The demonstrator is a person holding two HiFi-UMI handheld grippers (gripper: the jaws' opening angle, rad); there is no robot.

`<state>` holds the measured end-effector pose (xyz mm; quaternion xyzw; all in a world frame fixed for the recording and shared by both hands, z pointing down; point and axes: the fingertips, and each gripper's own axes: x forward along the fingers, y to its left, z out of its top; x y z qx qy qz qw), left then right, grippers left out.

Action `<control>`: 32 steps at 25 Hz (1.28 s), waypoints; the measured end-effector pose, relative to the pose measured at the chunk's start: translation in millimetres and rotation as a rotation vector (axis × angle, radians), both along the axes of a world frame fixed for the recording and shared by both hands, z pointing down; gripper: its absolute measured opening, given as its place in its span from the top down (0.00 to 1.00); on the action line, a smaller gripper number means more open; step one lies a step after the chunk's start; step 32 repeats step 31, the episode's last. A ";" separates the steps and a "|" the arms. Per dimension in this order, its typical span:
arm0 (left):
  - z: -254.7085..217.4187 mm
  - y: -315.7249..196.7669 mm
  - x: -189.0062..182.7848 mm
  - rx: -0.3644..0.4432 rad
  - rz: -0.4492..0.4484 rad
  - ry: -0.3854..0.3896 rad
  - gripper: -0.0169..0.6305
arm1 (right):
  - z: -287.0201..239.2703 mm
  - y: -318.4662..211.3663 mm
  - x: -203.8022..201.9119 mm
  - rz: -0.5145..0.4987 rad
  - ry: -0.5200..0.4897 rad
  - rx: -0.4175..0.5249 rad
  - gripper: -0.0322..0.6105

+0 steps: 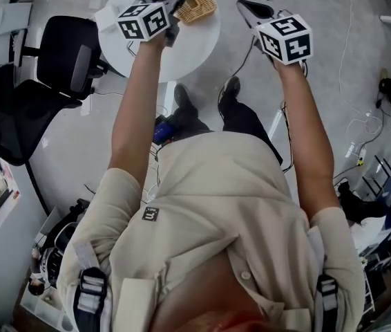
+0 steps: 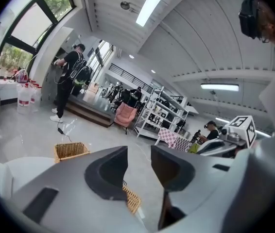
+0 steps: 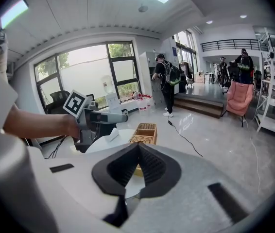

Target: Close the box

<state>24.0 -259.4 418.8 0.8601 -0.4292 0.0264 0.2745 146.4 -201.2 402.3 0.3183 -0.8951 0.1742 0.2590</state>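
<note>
Table (image 1: 182, 50): round, smooth white top. I expect a light box to slide on it, so I'd brace one side.
Box (image 1: 199, 2): on the table's far side, clear of both grippers. It is rectangular woven wicker and its top looks open to me. I'd press gently, since wicker flexes.
Left gripper (image 2: 139, 152): jaws apart, nothing between them.
Right gripper (image 3: 138, 147): tips together, empty.
</note>
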 end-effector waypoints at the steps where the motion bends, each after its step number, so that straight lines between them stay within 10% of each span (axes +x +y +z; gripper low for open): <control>1: -11.9 1.0 -3.2 0.023 0.000 -0.015 0.75 | -5.5 0.4 -1.4 -0.004 -0.007 0.007 0.96; 16: -166.1 98.6 -37.5 0.479 0.147 -0.311 0.86 | -115.2 34.5 -35.1 -0.047 -0.123 0.169 0.96; 32: -199.6 155.3 -76.9 0.499 0.175 -0.328 0.86 | -159.0 58.5 -56.6 -0.035 -0.098 0.209 0.96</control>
